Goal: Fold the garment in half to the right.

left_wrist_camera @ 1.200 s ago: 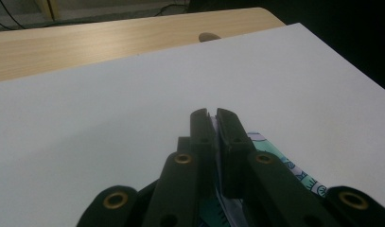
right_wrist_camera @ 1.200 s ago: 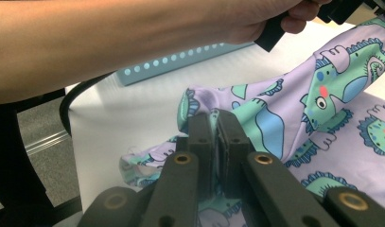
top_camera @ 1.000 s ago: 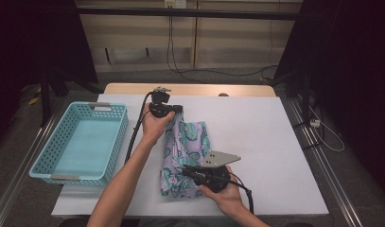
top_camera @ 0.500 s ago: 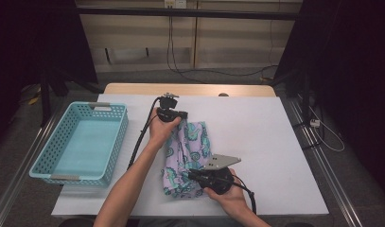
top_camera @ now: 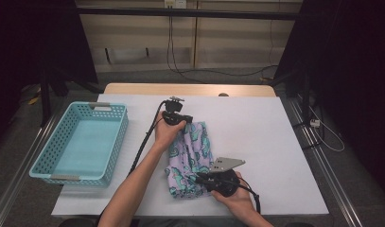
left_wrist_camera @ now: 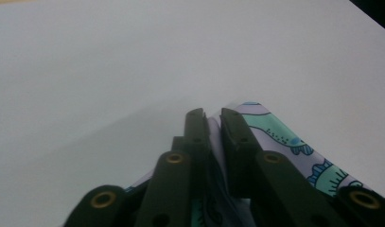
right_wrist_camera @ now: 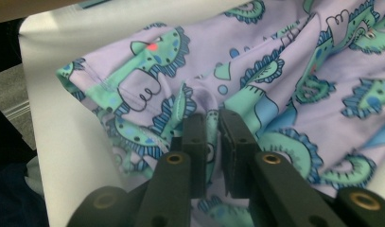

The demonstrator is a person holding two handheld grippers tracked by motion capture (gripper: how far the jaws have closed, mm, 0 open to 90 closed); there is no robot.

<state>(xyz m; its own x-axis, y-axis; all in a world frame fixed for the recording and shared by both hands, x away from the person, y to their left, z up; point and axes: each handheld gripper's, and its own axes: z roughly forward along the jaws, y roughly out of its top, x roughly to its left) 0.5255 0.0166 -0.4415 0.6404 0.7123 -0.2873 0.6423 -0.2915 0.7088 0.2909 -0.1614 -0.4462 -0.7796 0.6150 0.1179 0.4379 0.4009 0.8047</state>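
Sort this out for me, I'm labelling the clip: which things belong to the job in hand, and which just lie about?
In the job: patterned cloth, left gripper, right gripper.
Lying about: blue basket, cables on the floor.

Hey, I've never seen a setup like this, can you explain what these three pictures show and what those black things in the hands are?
A person sits at a white table, holding a hand-operated claw tool in each hand. The wide picture comes from a camera overhead. The other two come from cameras riding on the left claw and the right claw, looking along their black jaws. On the table lie a folded lilac cloth with teal dinosaurs and an empty turquoise basket. Each claw has cloth between its jaws, which have just been easing open slightly.
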